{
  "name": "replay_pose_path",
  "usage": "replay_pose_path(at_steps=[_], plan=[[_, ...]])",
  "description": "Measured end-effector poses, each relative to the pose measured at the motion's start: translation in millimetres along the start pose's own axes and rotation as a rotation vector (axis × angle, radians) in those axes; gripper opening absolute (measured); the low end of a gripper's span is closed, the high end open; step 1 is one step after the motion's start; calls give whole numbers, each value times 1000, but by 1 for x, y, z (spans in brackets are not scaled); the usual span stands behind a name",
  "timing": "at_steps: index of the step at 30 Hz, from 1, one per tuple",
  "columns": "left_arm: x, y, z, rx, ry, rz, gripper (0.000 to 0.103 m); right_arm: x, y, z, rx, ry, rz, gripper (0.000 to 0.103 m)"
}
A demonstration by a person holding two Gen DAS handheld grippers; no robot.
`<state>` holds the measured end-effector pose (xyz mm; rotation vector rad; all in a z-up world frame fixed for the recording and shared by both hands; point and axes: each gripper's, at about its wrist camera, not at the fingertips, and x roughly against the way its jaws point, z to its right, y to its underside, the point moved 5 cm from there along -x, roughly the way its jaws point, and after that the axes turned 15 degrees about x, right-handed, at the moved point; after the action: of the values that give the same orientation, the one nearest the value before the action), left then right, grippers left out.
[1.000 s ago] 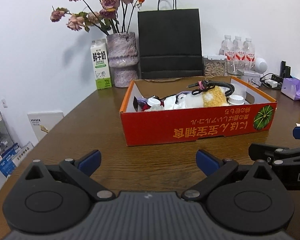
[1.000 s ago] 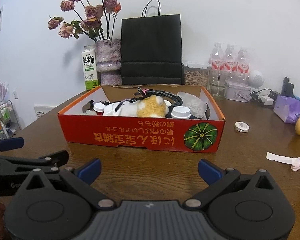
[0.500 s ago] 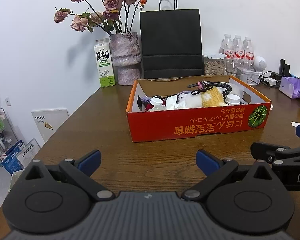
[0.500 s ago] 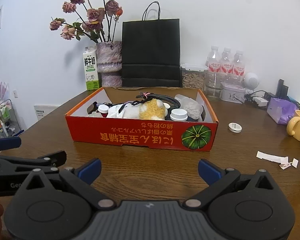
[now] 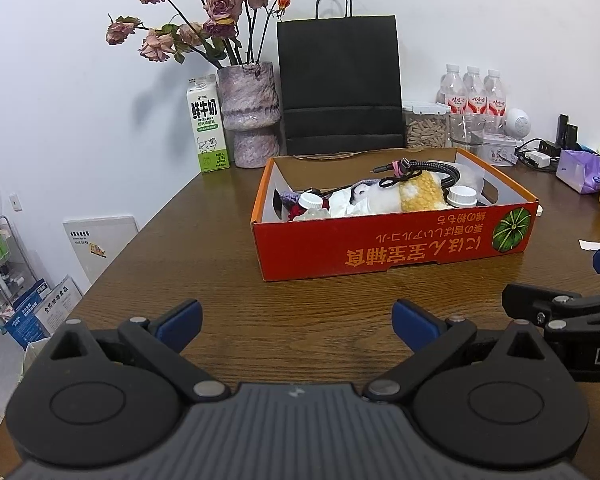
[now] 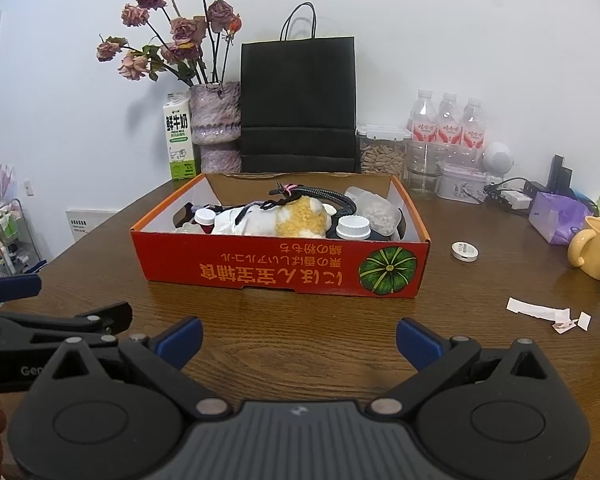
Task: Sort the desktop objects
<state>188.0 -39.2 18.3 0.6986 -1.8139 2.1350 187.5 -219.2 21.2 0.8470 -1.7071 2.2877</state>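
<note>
Both my left tongs (image 5: 296, 322) and right tongs (image 6: 299, 338) are spread wide, holding nothing, hovering over the table (image 6: 320, 332), with the stuffed red cardboard box (image 6: 284, 268) just ahead

The milk carton (image 5: 206, 124), left of the middle, says "FRESH MILK" under big Chinese letters. The red box (image 6: 284, 266) in the middle has orange Japanese words, upside down. A black gripper part at the right edge shows "D".
</note>
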Motion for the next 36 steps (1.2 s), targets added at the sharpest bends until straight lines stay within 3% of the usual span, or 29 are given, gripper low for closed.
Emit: replay_pose_path(at_steps=[36], plan=[[11,-1,2,-2,0,11,103,12,-1,2,9,12,10,103]])
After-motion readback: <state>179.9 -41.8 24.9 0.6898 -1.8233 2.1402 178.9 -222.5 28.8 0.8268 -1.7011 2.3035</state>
